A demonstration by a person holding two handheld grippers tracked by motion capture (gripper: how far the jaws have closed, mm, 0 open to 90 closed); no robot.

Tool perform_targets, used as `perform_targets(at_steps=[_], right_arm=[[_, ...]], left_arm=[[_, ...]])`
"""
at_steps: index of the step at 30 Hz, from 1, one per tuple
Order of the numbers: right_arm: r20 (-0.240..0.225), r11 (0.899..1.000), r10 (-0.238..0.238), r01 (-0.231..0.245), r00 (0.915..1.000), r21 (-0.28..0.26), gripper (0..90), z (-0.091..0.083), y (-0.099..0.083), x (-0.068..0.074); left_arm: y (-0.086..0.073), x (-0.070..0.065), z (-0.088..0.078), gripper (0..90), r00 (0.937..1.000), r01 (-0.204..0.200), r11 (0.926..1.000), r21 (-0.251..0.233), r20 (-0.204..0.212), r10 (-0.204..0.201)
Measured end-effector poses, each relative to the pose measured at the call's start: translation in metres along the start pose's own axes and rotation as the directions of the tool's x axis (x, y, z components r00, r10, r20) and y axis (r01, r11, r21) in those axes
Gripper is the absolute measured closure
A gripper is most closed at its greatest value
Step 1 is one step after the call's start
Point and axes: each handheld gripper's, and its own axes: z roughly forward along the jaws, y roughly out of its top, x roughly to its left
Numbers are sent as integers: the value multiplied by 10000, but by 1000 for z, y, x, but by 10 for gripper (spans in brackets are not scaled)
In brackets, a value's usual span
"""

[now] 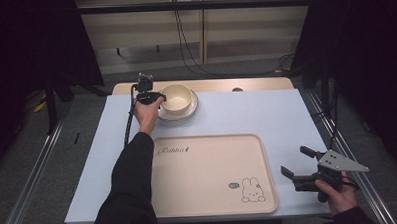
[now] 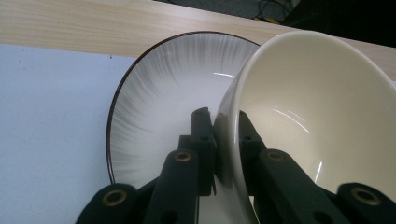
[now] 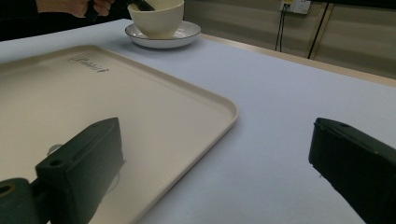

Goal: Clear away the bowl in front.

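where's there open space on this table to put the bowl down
The whole tray is bare apart from its printed rabbit. The white table is open between the plate and right gripper. The far-left corner is crowded: left gripper clamps the bowl.

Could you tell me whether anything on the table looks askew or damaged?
Nothing looks damaged or spilled. The bowl sits on the plate with the left gripper clamped on its rim; in the left gripper view it appears tilted.

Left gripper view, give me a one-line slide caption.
Left gripper clamps the cream bowl's wall above a streaked plate.
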Motion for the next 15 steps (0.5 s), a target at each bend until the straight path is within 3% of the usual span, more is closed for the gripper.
perform_targets(at_steps=[7,10,15], right_arm=[[-5,10000,-16,16,10000,5,24,0,0,0],[-33,10000,-29,29,10000,-7,24,0,0,0],[-2,10000,-54,54,10000,0,23,0,0,0]], left_arm=[[3,-1,-10,827,9999,-89,10000,-33,48,89],[3,-1,-12,827,9998,57,9999,-103,176,-55],[5,-3,-19,827,9990,-230,9997,-67,382,233]])
